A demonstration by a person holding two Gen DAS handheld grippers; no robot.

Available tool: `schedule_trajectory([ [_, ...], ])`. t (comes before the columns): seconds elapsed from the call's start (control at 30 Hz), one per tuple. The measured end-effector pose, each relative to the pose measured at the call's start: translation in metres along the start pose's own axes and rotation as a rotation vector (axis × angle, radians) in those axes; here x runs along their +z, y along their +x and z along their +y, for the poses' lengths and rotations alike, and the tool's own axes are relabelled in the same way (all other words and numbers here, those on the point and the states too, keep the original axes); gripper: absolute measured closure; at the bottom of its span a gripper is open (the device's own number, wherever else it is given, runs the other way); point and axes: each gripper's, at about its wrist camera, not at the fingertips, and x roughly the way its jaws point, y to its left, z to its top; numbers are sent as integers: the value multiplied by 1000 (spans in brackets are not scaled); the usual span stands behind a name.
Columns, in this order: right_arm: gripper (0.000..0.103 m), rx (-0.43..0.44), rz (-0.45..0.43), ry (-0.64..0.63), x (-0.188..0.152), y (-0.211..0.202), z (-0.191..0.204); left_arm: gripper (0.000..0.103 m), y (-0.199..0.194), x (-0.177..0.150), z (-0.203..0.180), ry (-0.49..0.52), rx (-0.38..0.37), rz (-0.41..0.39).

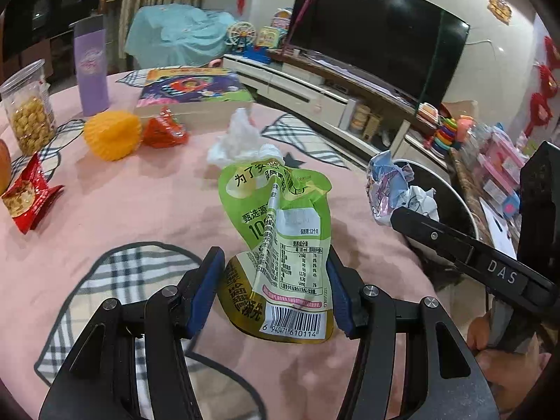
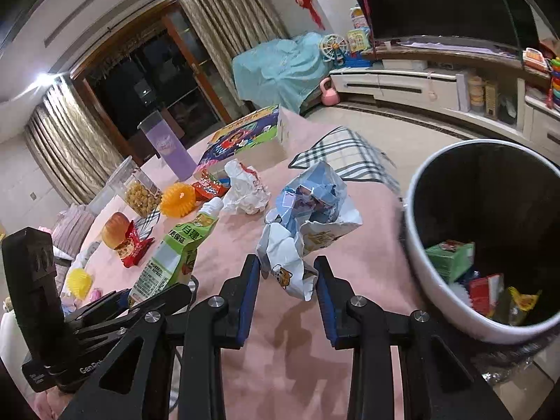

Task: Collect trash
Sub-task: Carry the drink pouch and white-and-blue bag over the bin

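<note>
My left gripper is shut on a crumpled green drink pouch and holds it above the pink tablecloth; the pouch also shows in the right wrist view. My right gripper is shut on a crumpled blue-and-white paper wrapper, also seen in the left wrist view. A white bin with a dark inside stands just right of the table edge and holds several wrappers. A crumpled white tissue lies on the table beyond the pouch.
On the table are an orange foam fruit net, red snack wrappers, a snack jar, a purple tumbler and a book box. A TV cabinet stands beyond the table.
</note>
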Motion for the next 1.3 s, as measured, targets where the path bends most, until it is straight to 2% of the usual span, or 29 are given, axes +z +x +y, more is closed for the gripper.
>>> schedule_trajectory([
  [0.77,70,-93,-84,94,-10,-62,-67,47,14,7,-83,145,-92,19],
  [1.3,70,-141,-103,134,-7,-73,-99,47,30,17,-121,205,-118,29],
])
